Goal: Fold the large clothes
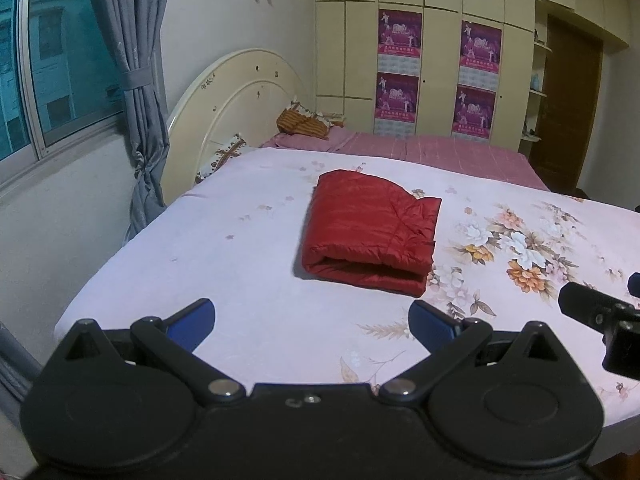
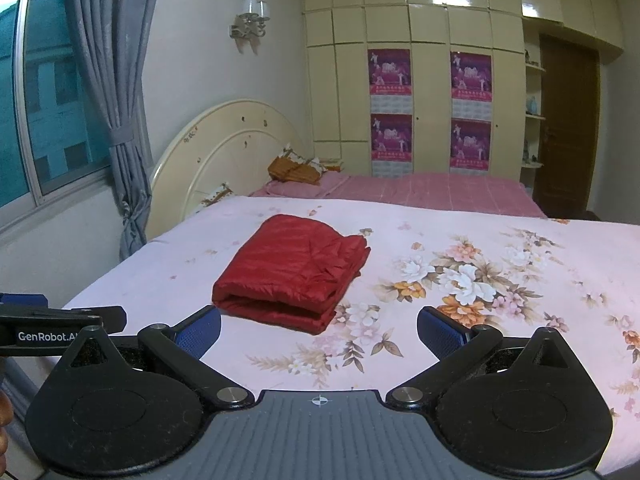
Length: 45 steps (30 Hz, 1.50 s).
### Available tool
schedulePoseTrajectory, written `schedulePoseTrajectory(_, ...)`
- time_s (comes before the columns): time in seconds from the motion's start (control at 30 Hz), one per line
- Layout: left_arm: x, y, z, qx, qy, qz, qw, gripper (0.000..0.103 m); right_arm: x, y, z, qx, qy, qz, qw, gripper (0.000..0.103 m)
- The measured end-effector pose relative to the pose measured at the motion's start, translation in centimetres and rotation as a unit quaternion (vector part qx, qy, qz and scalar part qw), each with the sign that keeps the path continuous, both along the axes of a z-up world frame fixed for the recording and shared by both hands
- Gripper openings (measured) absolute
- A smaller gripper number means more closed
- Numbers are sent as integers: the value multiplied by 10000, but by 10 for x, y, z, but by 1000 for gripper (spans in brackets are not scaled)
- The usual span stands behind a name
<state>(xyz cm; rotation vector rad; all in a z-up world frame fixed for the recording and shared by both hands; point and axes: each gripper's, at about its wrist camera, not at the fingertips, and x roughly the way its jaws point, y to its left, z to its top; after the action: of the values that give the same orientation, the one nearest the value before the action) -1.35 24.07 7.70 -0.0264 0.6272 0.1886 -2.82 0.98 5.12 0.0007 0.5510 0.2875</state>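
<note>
My left gripper [image 1: 312, 322] is nearest to me, its blue-padded fingers [image 1: 192, 320] spread wide over the near edge of the bed [image 1: 248, 248] and holding nothing. My right gripper [image 2: 319, 330] is likewise spread wide and empty, hanging over the same near edge; from its camera the side of the left gripper shows at the far left, and from the left camera part of the right gripper shows at the far right. Just past both grippers lies the red jacket [image 1: 370, 230], folded into a thick rectangle on the pale flowered bedsheet [image 1: 520, 240], untouched by either gripper. Seen from the left gripper it sits straight ahead and a little to the right, its folded edge facing me; seen from the right gripper the jacket [image 2: 294, 270] sits ahead and to the left, close to the left finger. A large flower print on the sheet lies just to the right of the jacket. Farther back are a pink checked bedspread [image 1: 440, 148], some pillows [image 1: 308, 122] and the cream arched headboard [image 1: 236, 100]. Beyond those stand the grey curtain [image 1: 132, 60] by the window, the cream wardrobe [image 1: 440, 40] with four purple posters [image 1: 400, 34], and a brown door [image 1: 572, 100] at the right.
</note>
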Motion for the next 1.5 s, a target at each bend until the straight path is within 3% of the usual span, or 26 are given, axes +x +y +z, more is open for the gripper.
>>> schedulePoseTrajectory(1.5,22,13,-8,-65,173,30,9998,103,20,6,-11,-30,173,94,9998,103)
